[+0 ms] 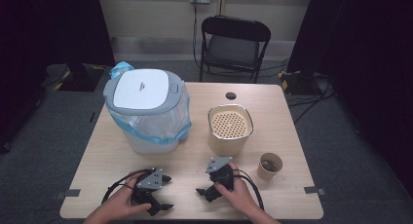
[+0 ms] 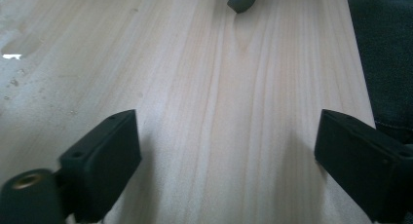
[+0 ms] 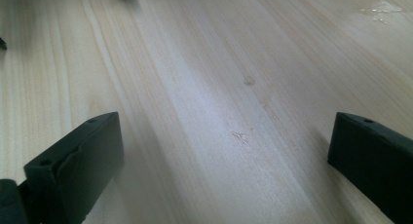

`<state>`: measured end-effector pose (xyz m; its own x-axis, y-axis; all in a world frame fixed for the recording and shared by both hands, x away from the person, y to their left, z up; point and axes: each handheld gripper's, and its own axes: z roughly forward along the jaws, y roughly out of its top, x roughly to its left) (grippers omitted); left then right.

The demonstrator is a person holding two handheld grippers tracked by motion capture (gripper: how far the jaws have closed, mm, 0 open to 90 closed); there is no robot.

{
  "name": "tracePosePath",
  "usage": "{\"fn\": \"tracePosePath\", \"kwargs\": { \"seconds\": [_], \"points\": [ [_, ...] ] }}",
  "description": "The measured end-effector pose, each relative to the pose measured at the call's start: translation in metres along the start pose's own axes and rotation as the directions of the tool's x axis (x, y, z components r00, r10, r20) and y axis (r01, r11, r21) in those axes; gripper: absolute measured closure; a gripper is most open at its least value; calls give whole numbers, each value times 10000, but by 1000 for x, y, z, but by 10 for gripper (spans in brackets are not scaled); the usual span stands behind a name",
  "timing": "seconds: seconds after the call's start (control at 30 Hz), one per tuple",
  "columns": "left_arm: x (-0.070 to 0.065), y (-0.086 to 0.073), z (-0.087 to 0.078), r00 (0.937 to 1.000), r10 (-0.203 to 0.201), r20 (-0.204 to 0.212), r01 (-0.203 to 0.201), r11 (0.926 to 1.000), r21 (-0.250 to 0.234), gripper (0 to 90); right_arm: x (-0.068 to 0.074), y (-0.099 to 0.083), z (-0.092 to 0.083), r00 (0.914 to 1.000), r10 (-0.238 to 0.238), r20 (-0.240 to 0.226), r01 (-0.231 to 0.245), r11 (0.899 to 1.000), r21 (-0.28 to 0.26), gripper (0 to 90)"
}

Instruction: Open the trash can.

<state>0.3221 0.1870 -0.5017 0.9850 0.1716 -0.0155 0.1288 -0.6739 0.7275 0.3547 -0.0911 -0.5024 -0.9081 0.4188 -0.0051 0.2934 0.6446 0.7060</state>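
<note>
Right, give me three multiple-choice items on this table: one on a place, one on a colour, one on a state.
1. Where does the paper cup stand?
A. right of the beige canister
B. behind the bin
C. on the chair

2. What colour is the bin's lid?
A. red
B. white
C. black

3. How do the jaws of the left gripper and right gripper stand?
A. both shut on the cup
B. one clamps the bin liner
C. both open, nothing between them

Answers: 1 A, the cup sits near the table's right edge; 2 B, white top on a grey rim; 3 C, bare wood shows between each pair.
</note>
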Motion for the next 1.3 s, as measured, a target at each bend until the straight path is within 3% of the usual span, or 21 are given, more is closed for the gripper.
{"fn": "tracePosePath", "kwargs": {
  "seconds": [0.1,0.4,0.43,0.5,0.53,0.6,0.67,1.3],
  "points": [
    [-1,1,2,10000,12,-39,-11,9998,187,1,0,0,0,10000,-34,-20,34,10000,5,0],
    [-1,1,1,10000,-3,-62,5,9997,245,0,-3,-1,-3,9997,-128,-231,129,9999,70,2],
    [-1,1,1,10000,-8,-54,9,9997,242,0,-3,-1,-4,9995,-155,-259,158,9998,113,44],
    [-1,1,1,10000,-10,-54,11,9997,238,0,-3,0,-9,9987,-185,-466,184,9998,-12,221],
    [-1,1,1,10000,-5,-50,6,9997,244,0,-4,2,-11,9970,-218,-737,220,9998,11,223],
    [-1,1,1,10000,-3,-51,5,9997,243,0,-4,5,-15,9979,-286,-575,297,9994,180,198],
    [-1,1,1,10000,-3,-49,4,9997,241,0,-5,9,-21,9969,-316,-716,334,9991,245,253],
    [-1,1,1,10000,-11,-81,13,9997,237,0,-23,72,-79,9911,-262,-1304,341,9977,589,371]
  ]
}}
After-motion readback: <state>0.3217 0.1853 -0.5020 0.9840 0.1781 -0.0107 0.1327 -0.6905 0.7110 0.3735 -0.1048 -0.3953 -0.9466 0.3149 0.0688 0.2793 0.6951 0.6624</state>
